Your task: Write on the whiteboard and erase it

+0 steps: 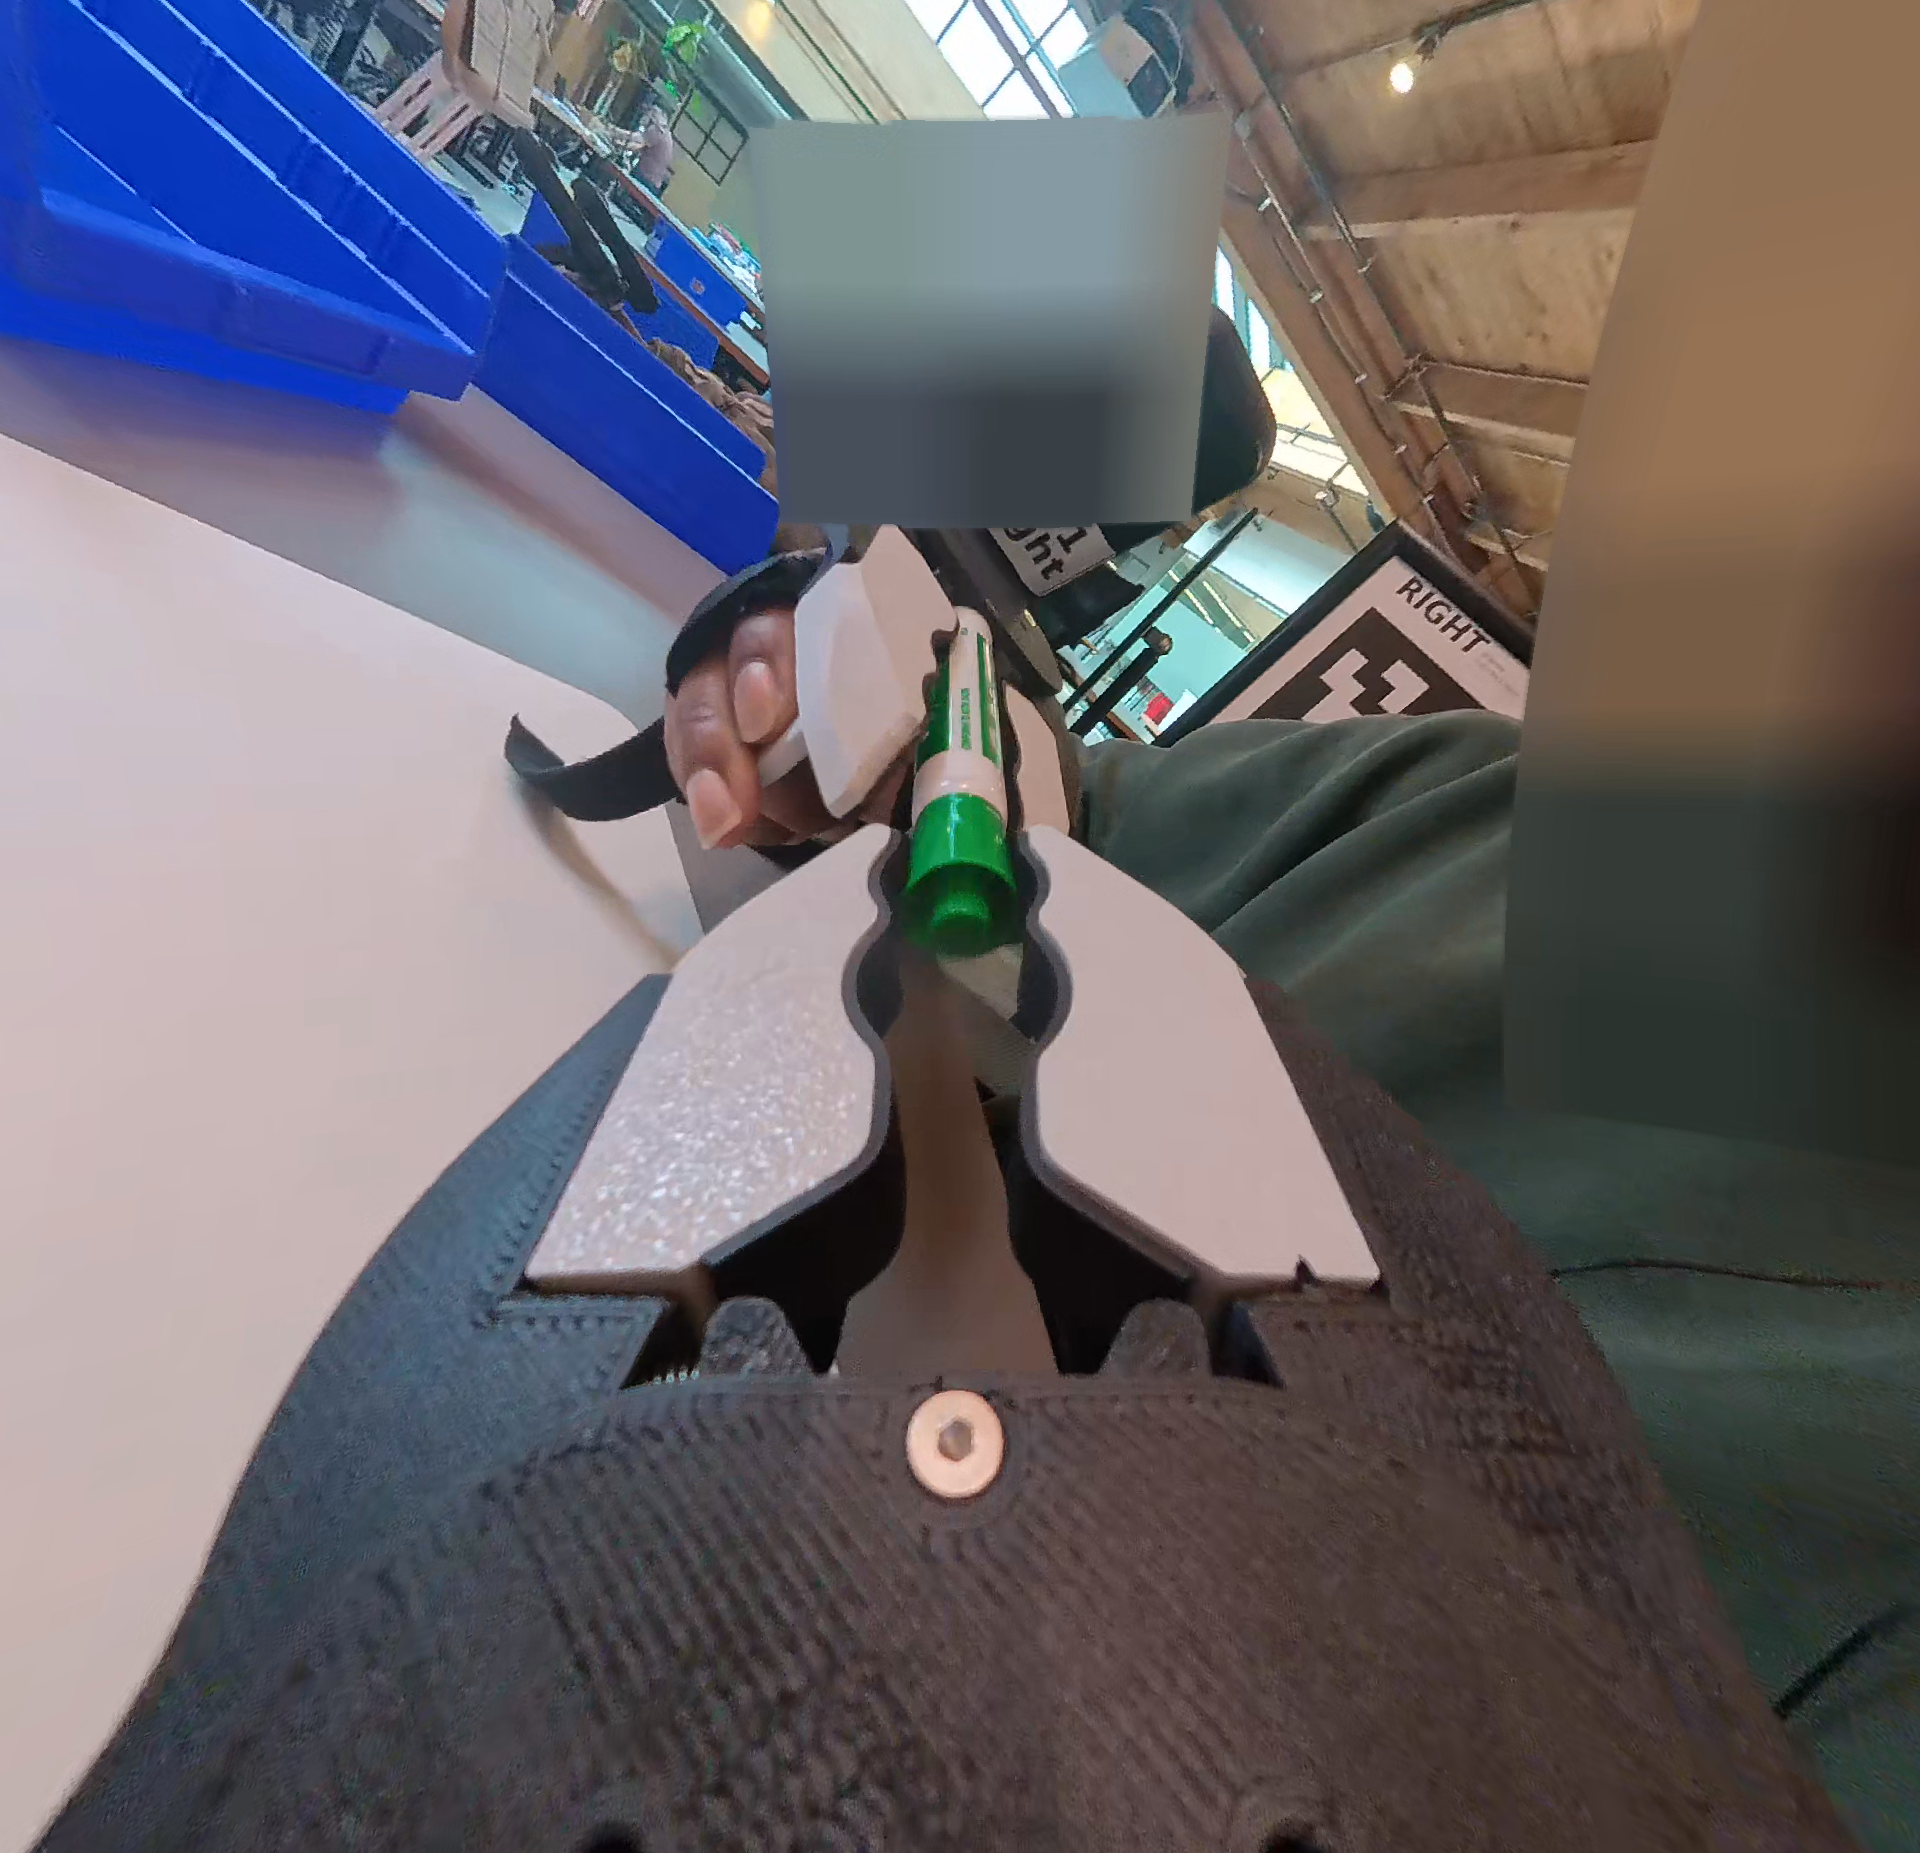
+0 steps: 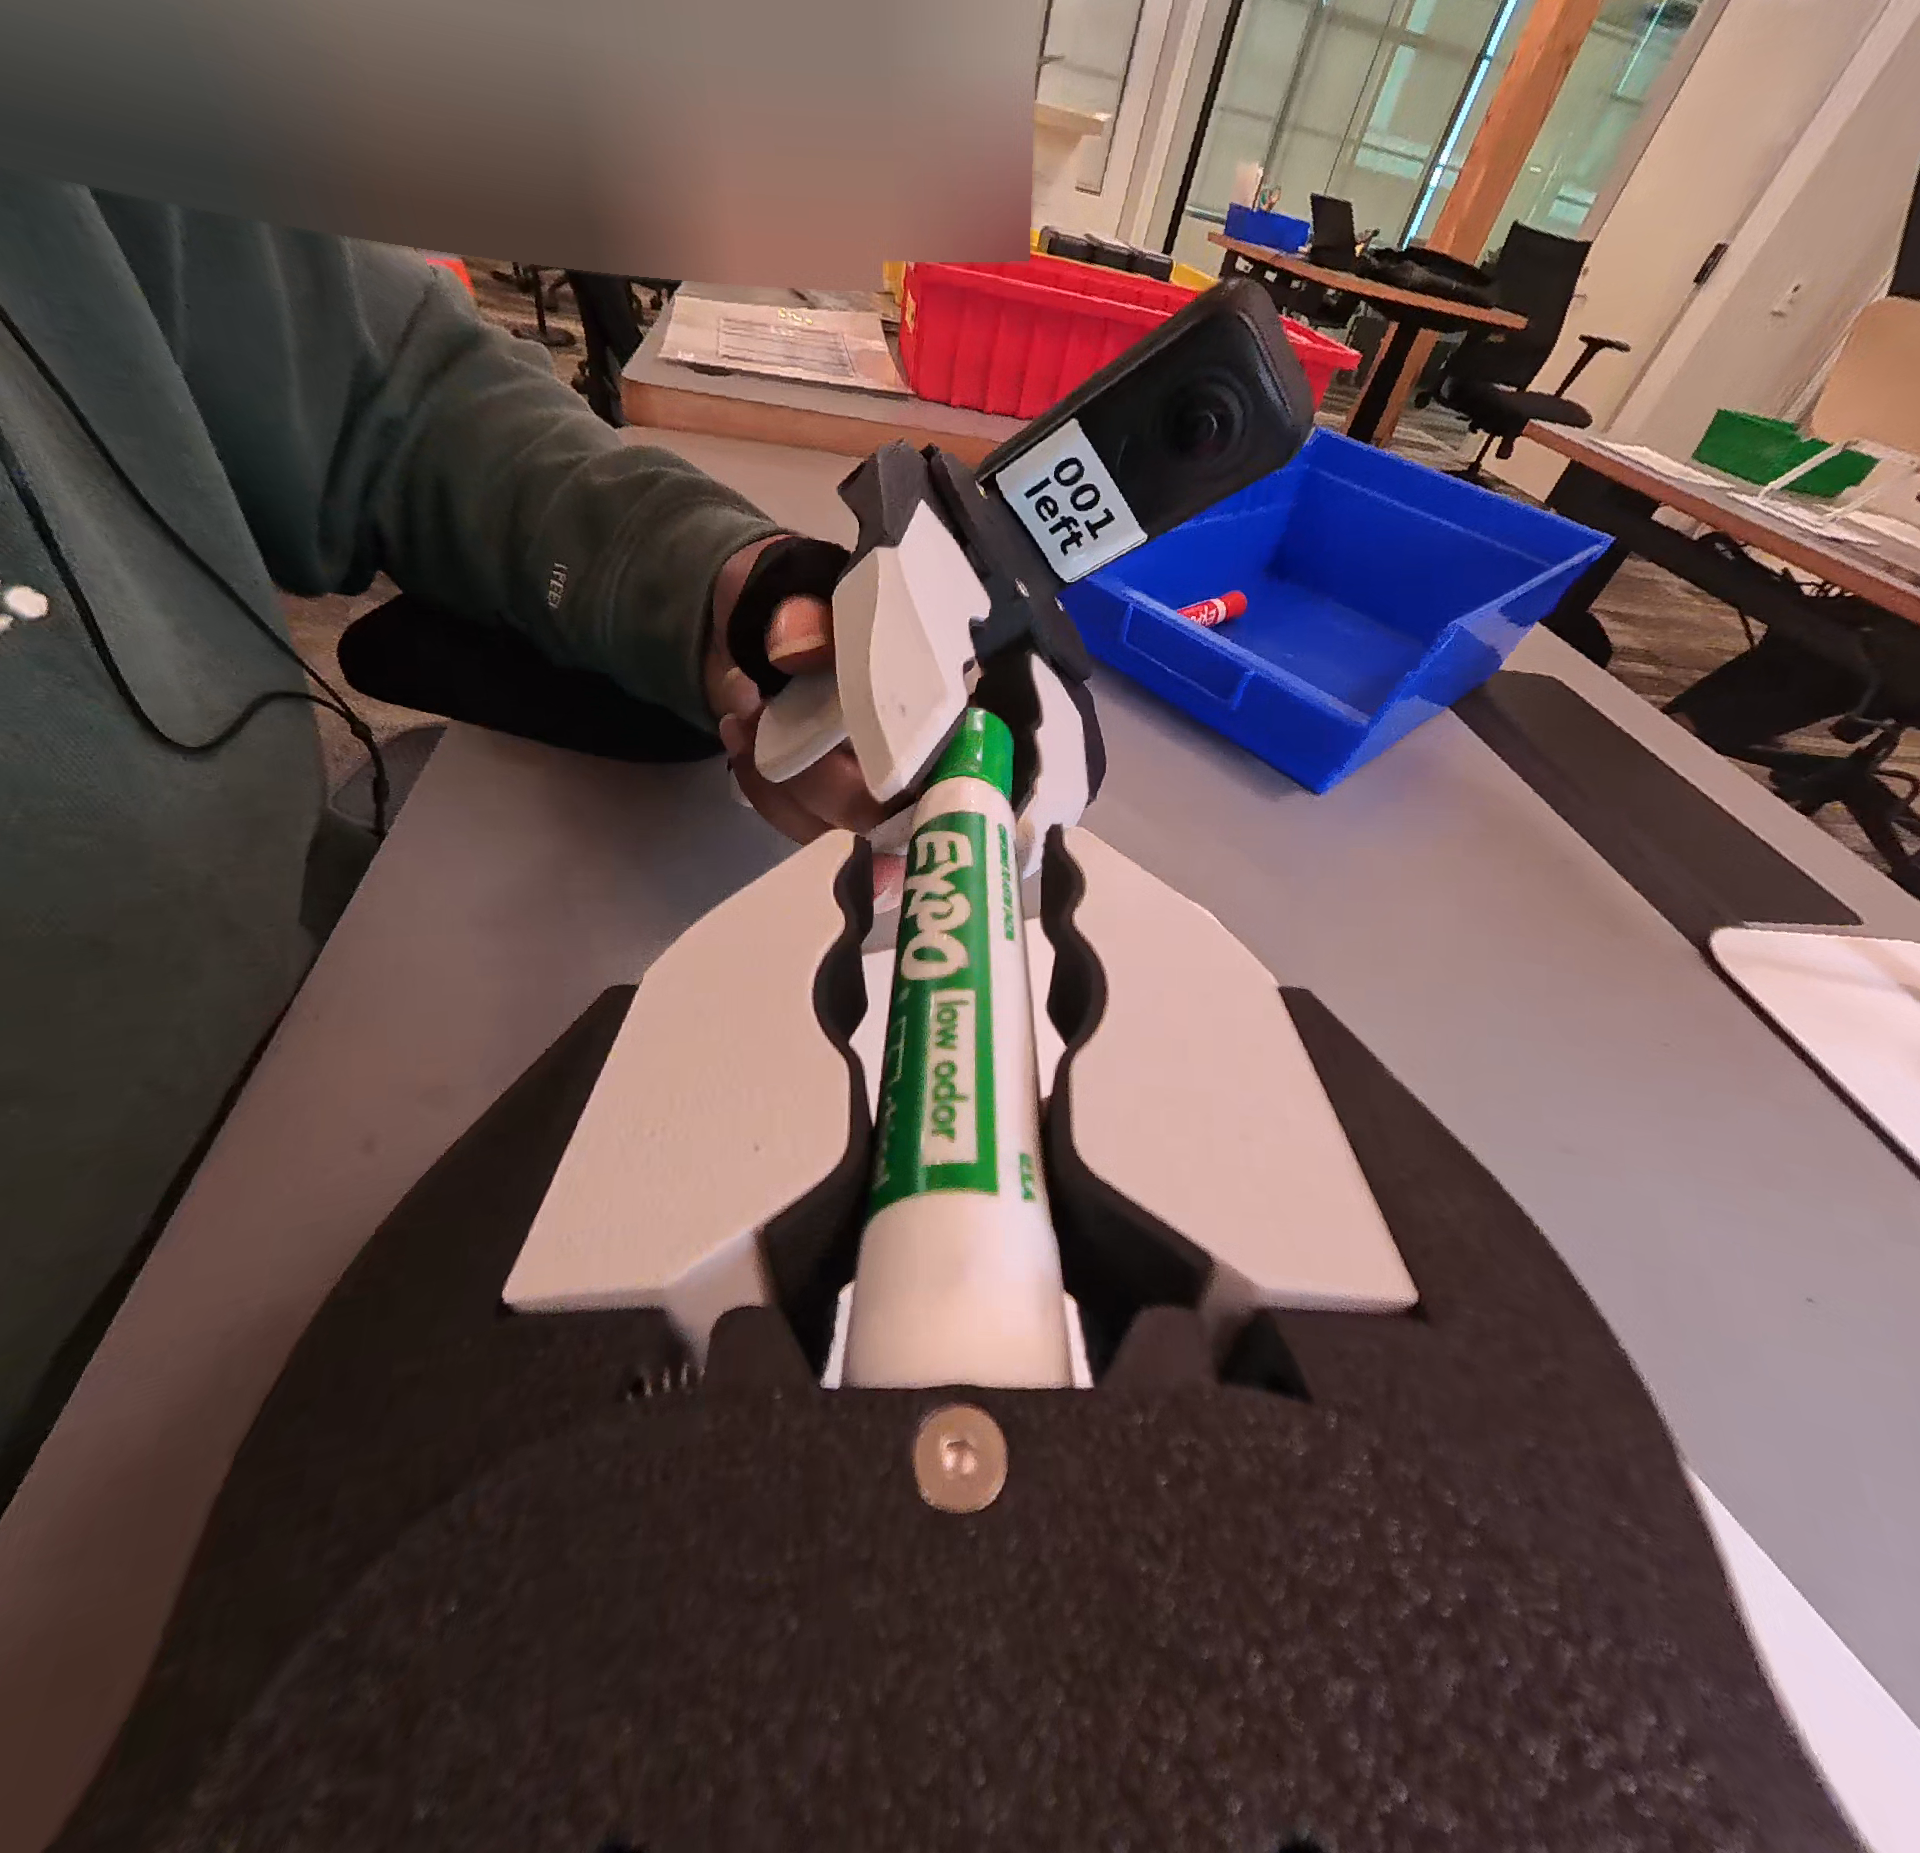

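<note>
A green and white whiteboard marker [image 2: 940,1086] lies lengthwise between the fingers of my right gripper [image 2: 956,858], which is shut on its barrel above the grey table [image 2: 1351,972]. My left gripper [image 1: 956,873] faces it from the other side and is shut on the marker's green cap [image 1: 958,884]. In the right wrist view the left gripper [image 2: 971,764] shows at the marker's far end, held by a hand. In the left wrist view the right gripper [image 1: 904,702] holds the marker barrel [image 1: 961,733]. A corner of the white whiteboard [image 2: 1839,1024] lies at the right edge.
A blue bin [image 2: 1455,681] holding a small red-capped stick [image 2: 1210,608] stands on the table behind the grippers. A red bin [image 2: 1039,349] is farther back. Stacked blue bins [image 1: 260,224] show at the left. The person's green sleeve [image 2: 468,494] is at the left.
</note>
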The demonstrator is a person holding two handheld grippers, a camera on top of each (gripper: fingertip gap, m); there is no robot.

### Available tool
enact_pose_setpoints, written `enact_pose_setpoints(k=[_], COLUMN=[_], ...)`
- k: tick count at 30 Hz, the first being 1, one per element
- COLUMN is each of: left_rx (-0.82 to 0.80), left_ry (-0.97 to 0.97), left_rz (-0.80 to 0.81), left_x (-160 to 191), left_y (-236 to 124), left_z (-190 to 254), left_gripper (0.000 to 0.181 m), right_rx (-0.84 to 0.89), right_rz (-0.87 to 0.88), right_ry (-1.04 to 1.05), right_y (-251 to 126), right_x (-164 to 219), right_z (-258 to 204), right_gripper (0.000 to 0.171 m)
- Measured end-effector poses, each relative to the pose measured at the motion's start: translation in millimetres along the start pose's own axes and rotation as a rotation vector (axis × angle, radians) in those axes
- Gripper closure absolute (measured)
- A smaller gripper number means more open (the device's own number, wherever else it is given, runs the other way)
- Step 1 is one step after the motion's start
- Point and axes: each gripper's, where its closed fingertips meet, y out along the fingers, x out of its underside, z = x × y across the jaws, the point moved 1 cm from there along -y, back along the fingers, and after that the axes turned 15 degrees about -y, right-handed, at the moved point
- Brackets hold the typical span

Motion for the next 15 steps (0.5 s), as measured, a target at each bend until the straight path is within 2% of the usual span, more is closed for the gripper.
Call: enact_pose_setpoints(k=[6,8,10,11,15], left_rx=[0.000,-0.001,-0.024,-0.087,-0.315], left_ry=[0.037,0.028,-0.019,0.027,0.270], left_rz=[0.014,0.049,0.304,0.343,0.256], left_x=[-3.7,-8.1,-48.8,-54.6,-51.3], left_y=[-0.6,-4.4,-60.9,-82.6,-77.0], left_z=[5.6,4.5,-1.9,-4.3,-5.0], left_gripper=[0.162,0.162,0.163,0.162,0.162], right_rx=[0.016,0.045,0.152,0.174,0.101], right_rz=[0.007,0.045,0.054,-0.007,-0.098], right_ry=[0.001,0.022,0.010,-0.045,0.022], right_y=[-0.5,-11.0,-43.1,-43.7,-21.6], right_x=[-7.5,-10.3,-12.4,-6.6,16.1], right_z=[3.0,11.5,34.1,33.6,33.8], right_gripper=[0.140,0.141,0.141,0.140,0.138])
